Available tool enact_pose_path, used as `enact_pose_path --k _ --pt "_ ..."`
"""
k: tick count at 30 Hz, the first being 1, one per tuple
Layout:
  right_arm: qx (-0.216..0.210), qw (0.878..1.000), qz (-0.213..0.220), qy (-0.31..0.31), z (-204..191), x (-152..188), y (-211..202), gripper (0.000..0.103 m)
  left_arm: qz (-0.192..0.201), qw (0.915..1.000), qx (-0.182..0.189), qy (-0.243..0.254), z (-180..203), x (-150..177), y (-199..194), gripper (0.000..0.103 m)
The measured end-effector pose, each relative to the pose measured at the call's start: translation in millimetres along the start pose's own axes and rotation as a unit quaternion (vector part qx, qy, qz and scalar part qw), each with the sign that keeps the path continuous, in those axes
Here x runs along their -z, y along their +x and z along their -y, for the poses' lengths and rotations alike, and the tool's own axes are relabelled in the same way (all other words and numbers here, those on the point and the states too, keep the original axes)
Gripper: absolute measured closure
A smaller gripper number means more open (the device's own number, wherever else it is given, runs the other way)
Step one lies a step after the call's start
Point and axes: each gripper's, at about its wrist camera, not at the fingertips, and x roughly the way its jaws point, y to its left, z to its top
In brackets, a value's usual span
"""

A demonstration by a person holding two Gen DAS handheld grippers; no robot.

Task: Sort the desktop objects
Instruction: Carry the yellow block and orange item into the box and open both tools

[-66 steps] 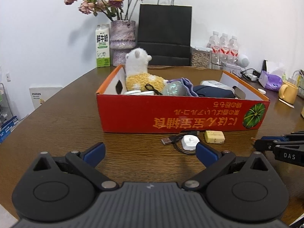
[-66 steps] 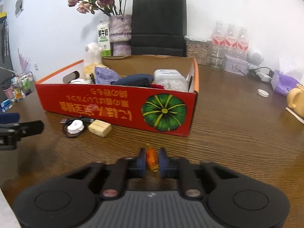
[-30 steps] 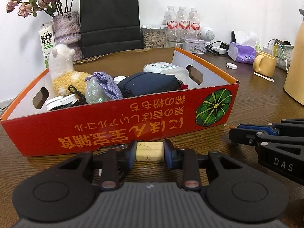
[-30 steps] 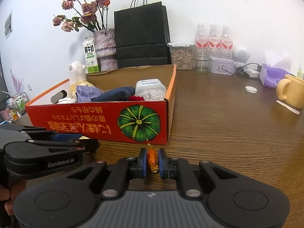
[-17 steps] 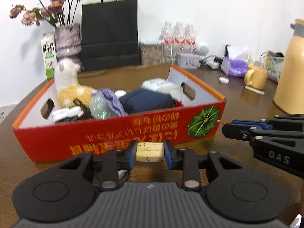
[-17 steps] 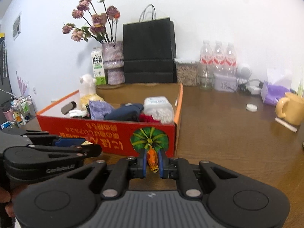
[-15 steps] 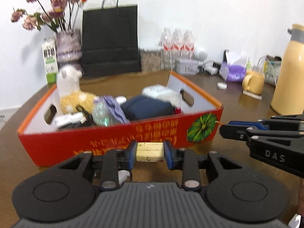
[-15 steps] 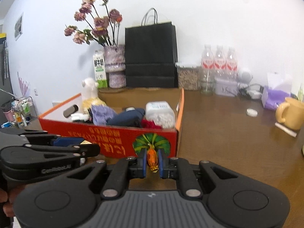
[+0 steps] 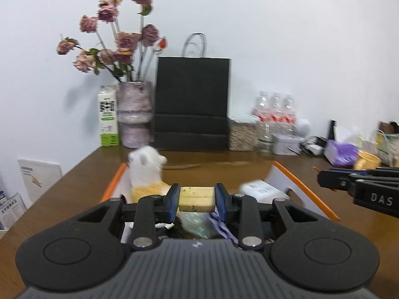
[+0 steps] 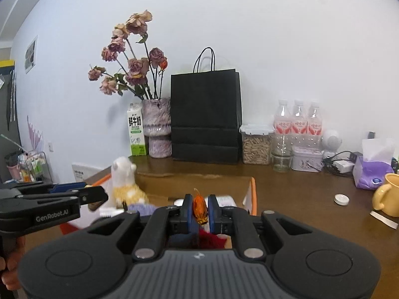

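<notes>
My left gripper (image 9: 197,199) is shut on a pale yellow rectangular block (image 9: 196,198), held up over the open orange-rimmed cardboard box (image 9: 299,182). My right gripper (image 10: 199,210) is shut on a small orange wrapped candy (image 10: 199,208), also raised above the box (image 10: 252,191). Inside the box I see a white and yellow plush toy (image 9: 146,172), a white plastic container (image 9: 261,189), crumpled purple wrapping (image 9: 222,226) and something red (image 10: 209,240). Each gripper shows at the side of the other's view, the right gripper (image 9: 321,178) and the left gripper (image 10: 99,194).
Along the wall stand a vase of dried roses (image 10: 158,124), a milk carton (image 10: 136,132), a black paper bag (image 10: 205,117), a jar (image 10: 255,144), three water bottles (image 10: 298,124) and a tin (image 10: 306,162). A purple tissue pack (image 10: 371,177), yellow mug (image 10: 386,201) and white cap (image 10: 341,199) lie right.
Both grippers have risen from table level in front of the box to above its rim, each still clamped on its object. The box's red front wall has dropped out of sight.
</notes>
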Motion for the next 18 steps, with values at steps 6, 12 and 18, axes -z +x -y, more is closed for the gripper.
enact_pose_path --k 6,12,18 --pt "0.005 1.000 -0.011 0.005 2 -14 45 0.092 -0.012 0.9997 -0.021 -0.009 -13 -5 37 0.072" --pt "0.009 0.999 -0.035 0.011 14 -7 84 0.092 -0.026 0.9988 -0.039 -0.017 -25 2 71 0.072" --pt "-0.004 0.998 -0.065 0.015 22 13 100 0.092 -0.052 0.9980 -0.034 -0.010 -28 17 91 0.072"
